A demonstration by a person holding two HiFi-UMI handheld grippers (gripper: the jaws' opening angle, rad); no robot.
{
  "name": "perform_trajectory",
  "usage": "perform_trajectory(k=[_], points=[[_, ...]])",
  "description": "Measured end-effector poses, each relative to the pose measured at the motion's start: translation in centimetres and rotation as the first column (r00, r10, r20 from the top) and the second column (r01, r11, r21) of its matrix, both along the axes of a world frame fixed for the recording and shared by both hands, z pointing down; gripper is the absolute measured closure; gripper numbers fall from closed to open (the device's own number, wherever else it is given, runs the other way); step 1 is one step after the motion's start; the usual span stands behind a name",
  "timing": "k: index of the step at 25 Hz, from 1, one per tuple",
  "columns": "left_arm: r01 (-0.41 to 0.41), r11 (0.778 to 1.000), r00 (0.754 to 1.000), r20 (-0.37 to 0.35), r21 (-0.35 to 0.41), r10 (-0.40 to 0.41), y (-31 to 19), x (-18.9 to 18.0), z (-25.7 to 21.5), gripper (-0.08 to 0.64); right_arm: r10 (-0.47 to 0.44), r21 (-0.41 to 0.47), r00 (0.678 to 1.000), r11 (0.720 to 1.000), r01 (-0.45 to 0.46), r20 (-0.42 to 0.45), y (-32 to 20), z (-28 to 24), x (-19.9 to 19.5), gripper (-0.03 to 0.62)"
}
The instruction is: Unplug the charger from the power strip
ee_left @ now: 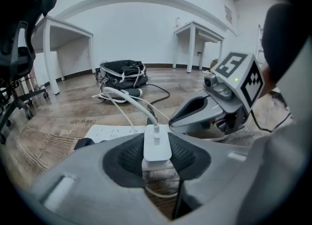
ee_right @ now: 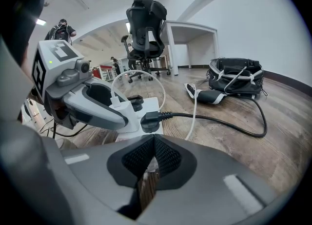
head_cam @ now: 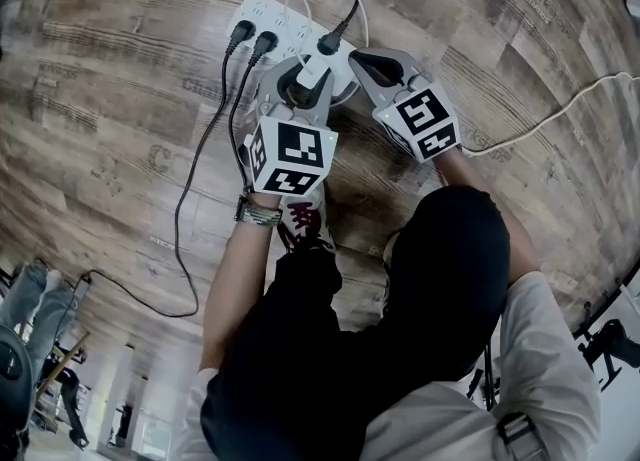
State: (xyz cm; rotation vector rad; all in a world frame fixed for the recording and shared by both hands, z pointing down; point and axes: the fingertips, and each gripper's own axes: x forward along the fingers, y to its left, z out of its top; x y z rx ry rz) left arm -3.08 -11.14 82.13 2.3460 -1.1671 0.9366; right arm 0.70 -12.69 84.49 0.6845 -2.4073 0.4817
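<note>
At 12 o'clock in the head view, on the wooden floor (head_cam: 120,99), lies the white power strip (head_cam: 272,11). The charger (ee_left: 157,143), a white block with a white cable (ee_left: 130,102) leaving its top, stands at the near end of that strip. A black plug (head_cam: 328,44) sits just beside it at 1 o'clock.

**Gripper status**
- Left gripper (head_cam: 303,77): your jaws stand roughly half apart and are clamped on the charger. Both dark pads press against its side faces, and the body is centred between them.
- Right gripper (ee_right: 153,143): your jaws are closed together with nothing gripped. The tip rests just beside the strip's near end, at 3 o'clock from the charger. No view shows whether it bears down on the strip.

**Progress**
1. Approach to the charger: complete.
2. Grip on the charger: complete.
3. Extraction: not yet shown. The charger's base appears to meet the strip's face and no prongs are visible, so treat it as plugged in.

**Remaining work**
Withdraw the charger straight out of its socket, along the line of its prongs, until the prongs show clear of the strip. The strip is light and will likely lift with the charger, so hold it down with your closed right gripper while the left one pulls. Avoid a sideways twist, which could bind the prongs or disturb the neighbouring black plug.
</note>
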Motion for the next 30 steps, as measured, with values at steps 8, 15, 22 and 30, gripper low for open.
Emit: perform_trajectory(k=[8, 15, 22, 30], points=[[0.059, 0.996, 0.991, -0.120, -0.069, -0.067, -0.2, -0.7, 0.0, 0.419, 0.005, -0.006, 1.000, 1.000, -0.005, 0.006, 0.0, 0.0, 0.0, 0.590], [0.037, 0.999, 0.998, -0.048, -0.025, -0.038, -0.1, -0.3, -0.5, 0.420, 0.008, -0.004, 1.000, 1.000, -0.007, 0.012, 0.0, 0.0, 0.0, 0.590], [0.063, 0.998, 0.995, -0.078, -0.017, -0.064, -0.9, -0.7, -1.6, 0.420, 0.009, -0.003, 1.000, 1.000, -0.009, 0.014, 0.0, 0.0, 0.0, 0.591], [0.094, 0.994, 0.968, -0.228, -0.057, -0.104, -0.5, -0.6, -1.6, 0.419, 0.011, -0.005, 1.000, 1.000, -0.011, 0.016, 0.0, 0.0, 0.0, 0.591]])
